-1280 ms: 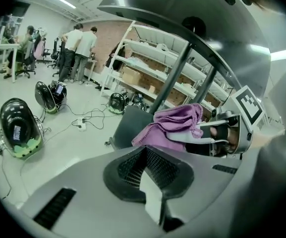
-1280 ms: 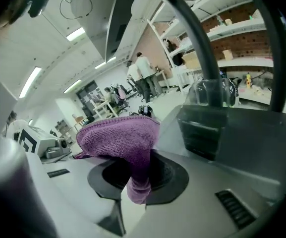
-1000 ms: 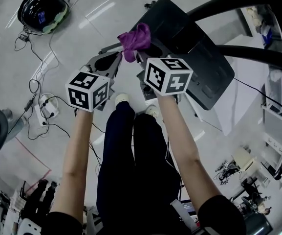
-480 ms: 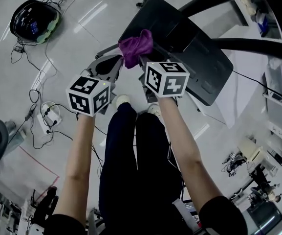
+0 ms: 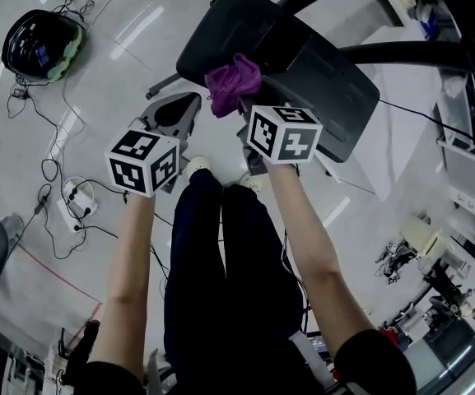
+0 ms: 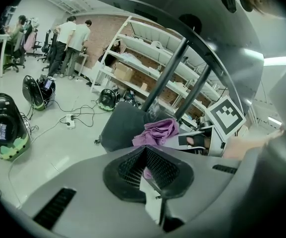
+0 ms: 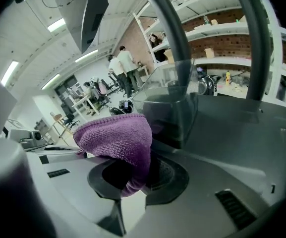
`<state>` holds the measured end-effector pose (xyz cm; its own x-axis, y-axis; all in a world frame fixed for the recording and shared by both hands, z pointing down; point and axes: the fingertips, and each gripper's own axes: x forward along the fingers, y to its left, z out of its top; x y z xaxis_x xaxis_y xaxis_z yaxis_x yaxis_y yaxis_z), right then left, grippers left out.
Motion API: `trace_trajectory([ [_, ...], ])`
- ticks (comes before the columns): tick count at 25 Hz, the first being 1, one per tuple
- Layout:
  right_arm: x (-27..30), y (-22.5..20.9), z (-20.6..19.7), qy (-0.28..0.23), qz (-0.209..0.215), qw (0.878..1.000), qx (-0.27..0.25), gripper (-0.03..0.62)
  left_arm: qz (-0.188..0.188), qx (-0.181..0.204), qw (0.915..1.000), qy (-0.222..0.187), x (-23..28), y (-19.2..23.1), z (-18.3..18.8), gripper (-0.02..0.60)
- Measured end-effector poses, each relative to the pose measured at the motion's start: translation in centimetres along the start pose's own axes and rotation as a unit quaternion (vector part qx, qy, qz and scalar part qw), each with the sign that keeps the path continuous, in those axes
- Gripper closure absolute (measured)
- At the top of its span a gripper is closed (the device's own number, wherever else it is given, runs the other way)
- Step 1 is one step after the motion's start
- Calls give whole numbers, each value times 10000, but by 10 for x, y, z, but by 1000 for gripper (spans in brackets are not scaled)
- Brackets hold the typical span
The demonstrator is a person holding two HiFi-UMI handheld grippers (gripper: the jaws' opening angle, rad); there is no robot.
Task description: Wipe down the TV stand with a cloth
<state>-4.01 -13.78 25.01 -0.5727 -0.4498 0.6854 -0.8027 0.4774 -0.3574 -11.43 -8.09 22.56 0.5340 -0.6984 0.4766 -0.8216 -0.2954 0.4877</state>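
Observation:
The TV stand's dark flat base [image 5: 319, 72] lies on the floor, with black poles [image 5: 402, 52] rising from it. A purple cloth [image 5: 234, 81] rests bunched on the base's near left edge. My right gripper [image 5: 244, 113] is shut on the cloth, which drapes over its pads [image 7: 168, 171] in the right gripper view, cloth [image 7: 117, 139]. My left gripper [image 5: 186, 104] hovers just left of the cloth, off the base, with its jaws closed together and nothing between them. In the left gripper view my left gripper [image 6: 143, 151] points at the cloth [image 6: 157, 132] and the base [image 6: 123, 128].
A black rounded device [image 5: 41, 41] sits on the floor at far left, with cables and a power strip [image 5: 76, 197] nearby. A white sheet [image 5: 389, 138] lies under the stand's right side. The person's legs [image 5: 221, 253] stand close behind the grippers. Shelves [image 6: 147, 58] and people [image 6: 73, 36] are farther back.
Both grippers and the cloth have shifted slightly, the cloth now sitting a little further onto the base's near edge. The head view has swung, so the floor device appears further left.

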Motion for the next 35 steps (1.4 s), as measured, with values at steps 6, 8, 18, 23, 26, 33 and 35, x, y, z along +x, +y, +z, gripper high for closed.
trace_trajectory([
  [6,-25,-28,-11,20,-290,9995,-113,517,-148,-5,9999,71,12,-28,-13,575],
  [8,-34,-38,-14,2,-336,9994,-9,517,-195,9,9998,82,16,-39,-15,575],
  [18,-70,-99,-18,-46,-686,9966,445,517,-308,102,9992,220,33,-88,-32,575],
  [23,-94,-134,-23,-45,-855,9950,514,517,-359,98,9989,282,45,-114,-45,575],
  [26,-109,-152,-30,-18,-978,9936,557,517,-415,110,9986,309,53,-129,-50,575],
  [33,-136,-181,-44,23,-1066,9926,583,517,-533,161,9979,333,73,-165,-55,575],
  [35,-145,-189,-50,18,-1085,9922,611,517,-563,188,9976,344,79,-177,-58,575],
])
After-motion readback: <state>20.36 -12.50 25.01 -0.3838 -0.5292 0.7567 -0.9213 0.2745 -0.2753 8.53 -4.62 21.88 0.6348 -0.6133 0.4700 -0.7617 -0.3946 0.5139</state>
